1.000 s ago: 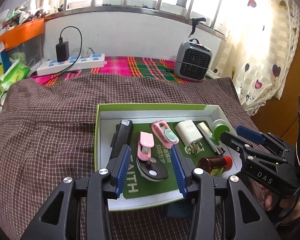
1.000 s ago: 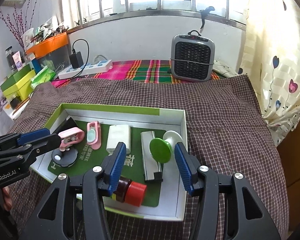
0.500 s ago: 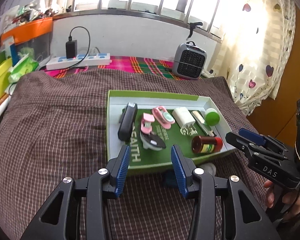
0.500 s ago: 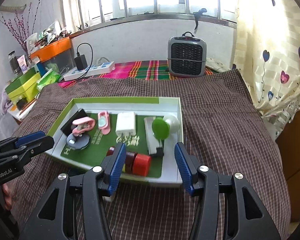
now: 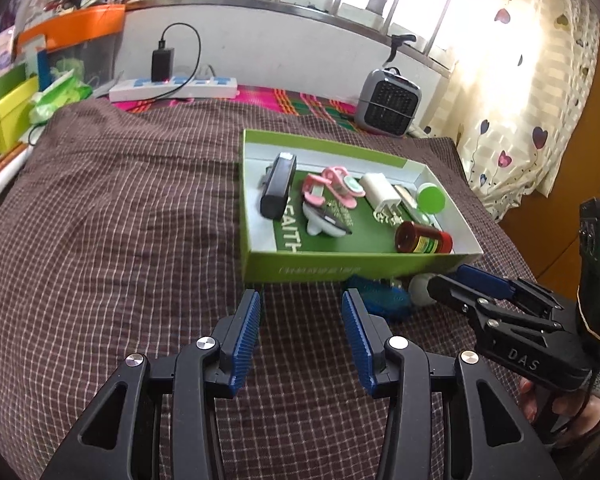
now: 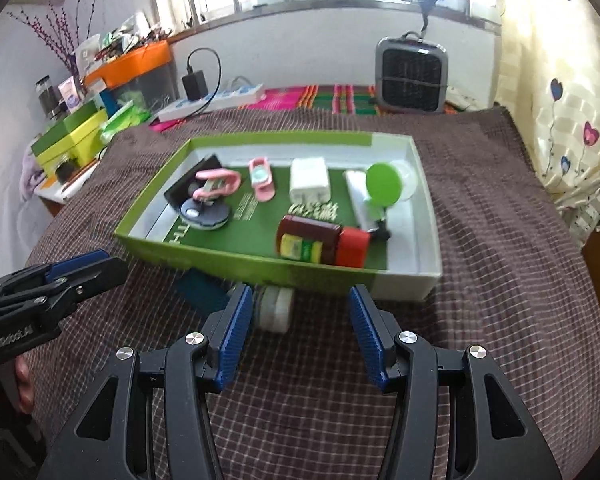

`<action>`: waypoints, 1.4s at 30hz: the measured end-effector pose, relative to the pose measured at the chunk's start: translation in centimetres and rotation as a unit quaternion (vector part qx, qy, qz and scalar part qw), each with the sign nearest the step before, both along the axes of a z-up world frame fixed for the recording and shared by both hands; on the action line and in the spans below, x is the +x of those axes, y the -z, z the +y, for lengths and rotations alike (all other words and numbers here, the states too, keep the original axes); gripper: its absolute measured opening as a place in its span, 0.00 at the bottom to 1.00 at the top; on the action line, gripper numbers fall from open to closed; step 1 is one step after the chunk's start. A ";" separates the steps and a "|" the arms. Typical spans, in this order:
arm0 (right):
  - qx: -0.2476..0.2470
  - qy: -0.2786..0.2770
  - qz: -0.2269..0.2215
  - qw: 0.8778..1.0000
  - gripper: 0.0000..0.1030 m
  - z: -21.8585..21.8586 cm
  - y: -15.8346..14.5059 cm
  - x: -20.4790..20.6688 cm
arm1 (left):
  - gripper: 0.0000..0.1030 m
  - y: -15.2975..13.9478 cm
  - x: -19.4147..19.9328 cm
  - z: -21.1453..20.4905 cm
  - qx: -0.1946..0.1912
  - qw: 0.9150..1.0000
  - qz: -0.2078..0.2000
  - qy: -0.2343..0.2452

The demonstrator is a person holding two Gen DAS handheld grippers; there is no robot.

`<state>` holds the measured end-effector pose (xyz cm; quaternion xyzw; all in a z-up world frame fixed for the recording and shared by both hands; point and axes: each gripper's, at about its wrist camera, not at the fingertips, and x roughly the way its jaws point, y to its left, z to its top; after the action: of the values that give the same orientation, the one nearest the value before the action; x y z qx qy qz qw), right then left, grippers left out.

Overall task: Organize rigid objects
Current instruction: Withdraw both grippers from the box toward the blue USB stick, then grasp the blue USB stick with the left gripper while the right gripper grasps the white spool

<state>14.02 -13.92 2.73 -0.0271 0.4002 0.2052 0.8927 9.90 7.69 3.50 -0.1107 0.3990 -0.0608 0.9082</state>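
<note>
A green and white box lies on the checked brown cloth. It holds a black case, pink clips, a white charger, a green round lid and a brown bottle with a red cap. A blue object and a white round object lie on the cloth in front of the box. My left gripper is open and empty in front of the box. My right gripper is open and empty, just behind the white object.
A small grey heater and a white power strip with a black charger stand at the back. Orange and yellow-green boxes crowd the left side. A curtain hangs at the right.
Both grippers have pulled back from over the box toward me. The blue and white objects in front of the box have come into view.
</note>
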 end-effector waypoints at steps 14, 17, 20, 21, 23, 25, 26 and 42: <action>-0.014 0.017 0.009 1.000 0.50 1.0 1.1 0.5 | 0.41 1.0 0.2 0.2 -0.014 1.000 0.017 0.023; -0.018 0.016 0.010 1.000 0.35 1.1 1.3 0.6 | 0.41 1.1 0.6 -0.3 -0.014 0.999 0.021 0.032; -0.022 0.014 0.013 1.000 0.25 1.1 1.4 0.6 | 0.41 1.2 1.0 -0.8 -0.014 0.999 0.025 0.042; -0.021 0.013 0.013 1.000 0.24 1.1 1.4 0.6 | 0.41 1.2 1.1 -1.0 -0.014 0.999 0.025 0.046; -0.021 0.012 0.010 1.000 0.20 1.0 1.3 0.4 | 0.41 1.3 1.5 -1.4 -0.016 0.998 0.029 0.054; -0.022 0.012 0.006 1.000 0.20 0.9 1.1 0.3 | 0.41 1.3 1.8 -1.9 -0.018 0.997 0.031 0.063; -0.022 0.012 0.005 1.000 0.20 0.8 1.1 0.2 | 0.41 1.4 2.0 -2.0 -0.019 0.997 0.033 0.067; -0.011 0.031 0.006 0.999 0.20 -1.8 0.7 -1.1 | 0.41 1.7 3.6 -5.6 -0.015 0.992 0.043 0.119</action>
<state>12.88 -15.70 2.05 -0.0230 0.4085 0.1735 0.8958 13.46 2.06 1.78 -0.0782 0.4472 -0.1697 0.8747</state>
